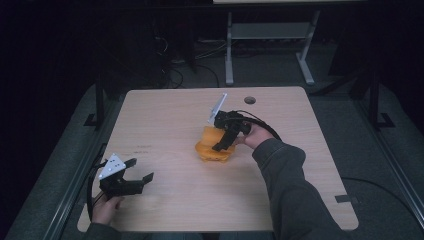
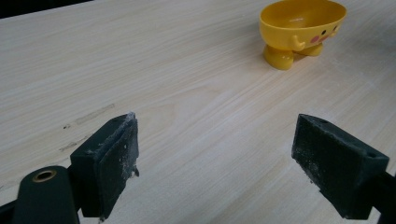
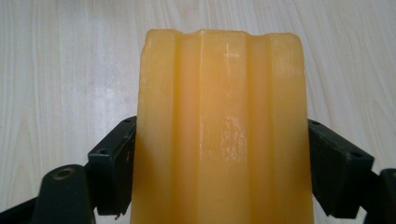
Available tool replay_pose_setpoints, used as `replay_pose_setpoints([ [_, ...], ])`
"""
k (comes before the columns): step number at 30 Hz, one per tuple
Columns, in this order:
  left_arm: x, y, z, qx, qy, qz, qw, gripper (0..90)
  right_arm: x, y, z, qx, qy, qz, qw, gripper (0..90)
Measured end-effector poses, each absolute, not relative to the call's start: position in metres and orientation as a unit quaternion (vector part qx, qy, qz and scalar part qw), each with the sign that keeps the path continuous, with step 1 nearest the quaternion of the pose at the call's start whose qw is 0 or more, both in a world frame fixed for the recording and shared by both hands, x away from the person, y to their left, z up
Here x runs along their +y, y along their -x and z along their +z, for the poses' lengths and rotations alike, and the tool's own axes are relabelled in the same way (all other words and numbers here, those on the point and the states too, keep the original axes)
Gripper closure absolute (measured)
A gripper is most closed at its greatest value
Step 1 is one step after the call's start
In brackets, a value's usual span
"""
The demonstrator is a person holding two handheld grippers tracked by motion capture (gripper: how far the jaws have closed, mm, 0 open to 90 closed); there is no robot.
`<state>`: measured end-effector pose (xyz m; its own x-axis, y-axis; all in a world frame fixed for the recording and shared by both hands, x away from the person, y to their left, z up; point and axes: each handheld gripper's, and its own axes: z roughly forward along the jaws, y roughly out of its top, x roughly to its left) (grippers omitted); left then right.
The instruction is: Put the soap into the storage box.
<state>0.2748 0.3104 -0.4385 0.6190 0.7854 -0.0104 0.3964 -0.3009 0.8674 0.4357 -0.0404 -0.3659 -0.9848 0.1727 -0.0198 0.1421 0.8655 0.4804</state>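
A pale orange ribbed block (image 3: 222, 116) is clamped between the jaws of my right gripper (image 3: 219, 158), which is shut on its two sides. In the high view this gripper (image 1: 221, 142) points down over the middle of the table, with the block (image 1: 208, 134) right above a yellow bowl (image 1: 215, 154). The left gripper view shows the bowl (image 2: 301, 25) standing upright on short feet, with a small face on its side. My left gripper (image 1: 140, 170) hovers low near the table's front left corner. Its jaws (image 2: 215, 163) are wide open around bare wood.
The light wooden table (image 1: 165, 125) has a round cable hole (image 1: 250, 100) at its back edge. A dark mark (image 2: 88, 116) streaks the wood just ahead of my left gripper. A desk frame (image 1: 267, 45) stands on the floor behind the table.
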Motion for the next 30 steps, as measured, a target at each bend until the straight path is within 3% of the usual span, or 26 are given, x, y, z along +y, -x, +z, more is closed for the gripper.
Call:
replay_pose_setpoints([
  [30,0.311,-0.274,-0.438,0.382,-0.776,0.214,0.455,14.1,-0.025,-0.436,-0.392,0.969,-0.069,0.237,0.018,20.2],
])
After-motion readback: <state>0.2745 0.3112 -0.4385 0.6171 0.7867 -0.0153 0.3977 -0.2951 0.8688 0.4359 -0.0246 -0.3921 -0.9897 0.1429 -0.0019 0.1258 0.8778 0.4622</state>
